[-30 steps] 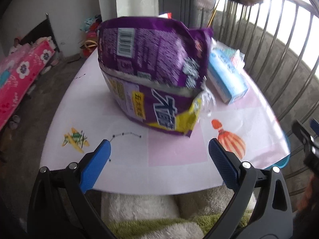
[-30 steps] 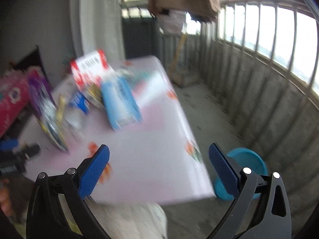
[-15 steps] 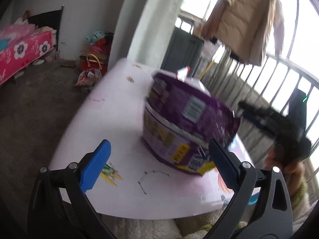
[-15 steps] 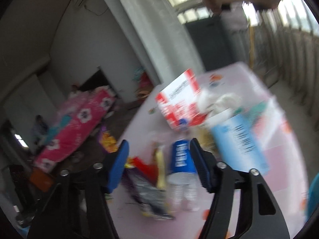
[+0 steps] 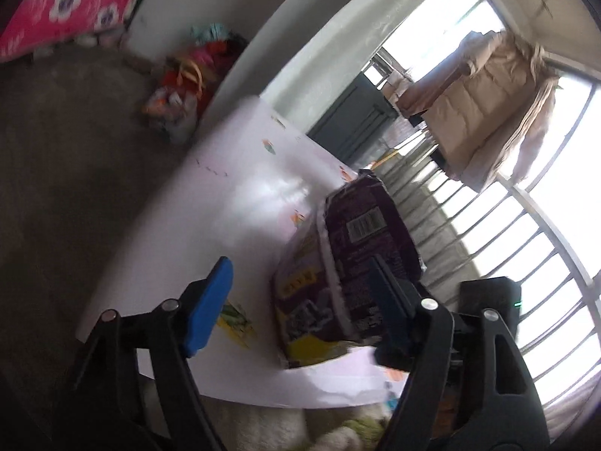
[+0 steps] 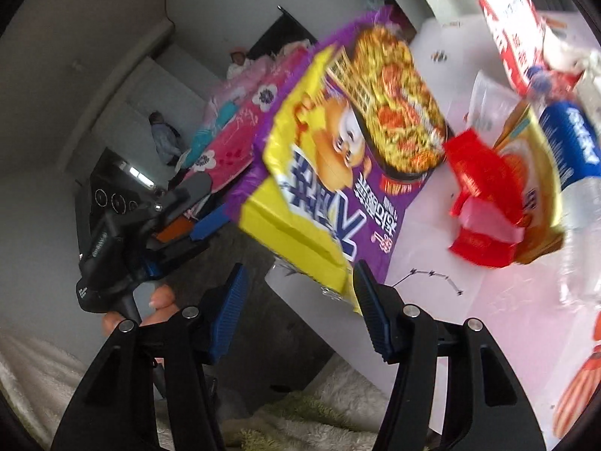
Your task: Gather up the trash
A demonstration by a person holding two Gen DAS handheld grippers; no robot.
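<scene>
A: Left gripper (image 5: 296, 308): blue pads spread wide, nothing between them. Its right pad lies in front of the purple noodle bag (image 5: 353, 263), but whether it touches the bag cannot be told.

B: Where does the bag sit?

A: On the table (image 5: 233, 218), at its near edge, standing tilted, barcode side toward the left camera. From the right wrist view the same bag (image 6: 338, 158) shows its yellow-and-purple printed face and overhangs the table's corner.

B: Right gripper (image 6: 300, 312)?

A: Fingers apart, empty, a narrower gap than the left one. The bag's lower yellow corner hangs just above that gap, not pinched.

B: Other trash?

A: Further along the table (right wrist view, blurred): a red wrapper (image 6: 480, 195) lying against an orange-yellow packet (image 6: 533, 188), a clear bottle with blue label (image 6: 574, 158) beside it, and a red-and-white carton (image 6: 514, 26) toward the far edge.

B: Background?

A: A beige jacket (image 5: 480, 105) hanging by the railing (image 5: 526, 248).
</scene>
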